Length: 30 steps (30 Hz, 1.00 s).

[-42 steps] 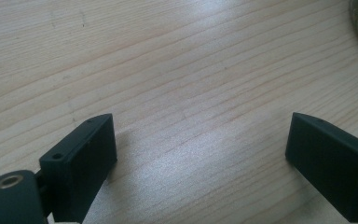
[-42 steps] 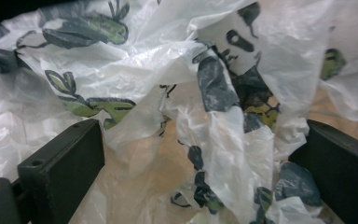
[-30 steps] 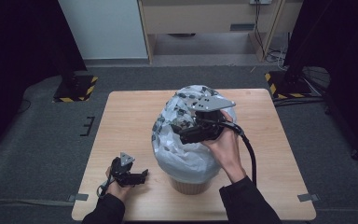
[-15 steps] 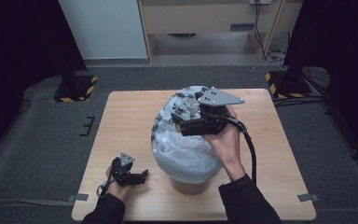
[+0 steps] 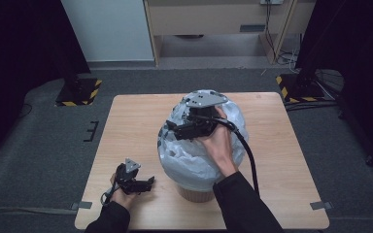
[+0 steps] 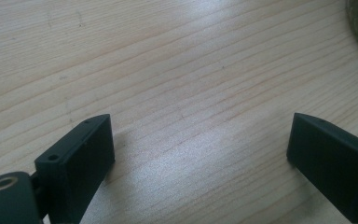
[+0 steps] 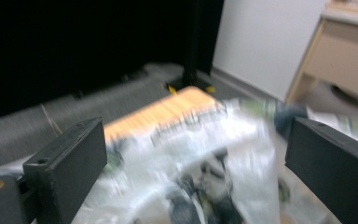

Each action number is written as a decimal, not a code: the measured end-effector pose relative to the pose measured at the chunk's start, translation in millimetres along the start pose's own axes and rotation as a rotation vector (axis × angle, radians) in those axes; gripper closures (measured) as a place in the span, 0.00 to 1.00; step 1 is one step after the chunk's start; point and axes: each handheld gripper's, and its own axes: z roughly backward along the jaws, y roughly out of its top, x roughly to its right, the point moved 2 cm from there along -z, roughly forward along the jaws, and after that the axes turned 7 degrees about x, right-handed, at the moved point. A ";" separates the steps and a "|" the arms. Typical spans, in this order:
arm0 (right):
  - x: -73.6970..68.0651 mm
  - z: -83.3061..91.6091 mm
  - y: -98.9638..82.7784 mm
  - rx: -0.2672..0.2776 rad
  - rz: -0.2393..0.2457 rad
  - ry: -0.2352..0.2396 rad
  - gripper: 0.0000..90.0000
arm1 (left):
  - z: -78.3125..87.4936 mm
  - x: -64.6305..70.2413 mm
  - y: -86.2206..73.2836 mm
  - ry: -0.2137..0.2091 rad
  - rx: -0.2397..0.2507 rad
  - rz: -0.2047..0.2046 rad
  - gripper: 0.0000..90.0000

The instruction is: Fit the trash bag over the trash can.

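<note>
Bag [image 5: 194, 155] stands upright, bulging, right tongs [image 5: 171, 130] open above.

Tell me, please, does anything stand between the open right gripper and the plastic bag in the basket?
Nothing visible does: the right gripper hangs open just above the plastic bag, with crumpled plastic directly between its jaws in the right gripper view.
</note>
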 end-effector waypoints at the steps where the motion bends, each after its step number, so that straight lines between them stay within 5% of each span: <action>1: 1.4 1.9 -3.9 -0.011 0.003 -0.001 0.06 | 0.0 0.0 0.0 0.000 0.000 0.000 0.07; 6: 4.9 9.5 -19.5 -0.100 -0.018 0.002 0.07 | -0.1 0.2 0.0 0.003 -0.001 0.000 0.07; 15: 4.2 -5.4 -36.7 -0.298 -0.024 0.005 0.06 | -0.1 0.3 -0.1 0.002 0.001 0.000 0.07; 21: 2.1 -8.7 -45.2 -0.377 -0.010 0.004 0.05 | 0.0 0.4 -0.2 0.002 0.001 0.000 0.07; 30: -0.1 -14.5 -56.2 -0.481 -0.059 0.043 0.04 | 0.1 0.3 -0.2 0.002 -0.001 -0.002 0.07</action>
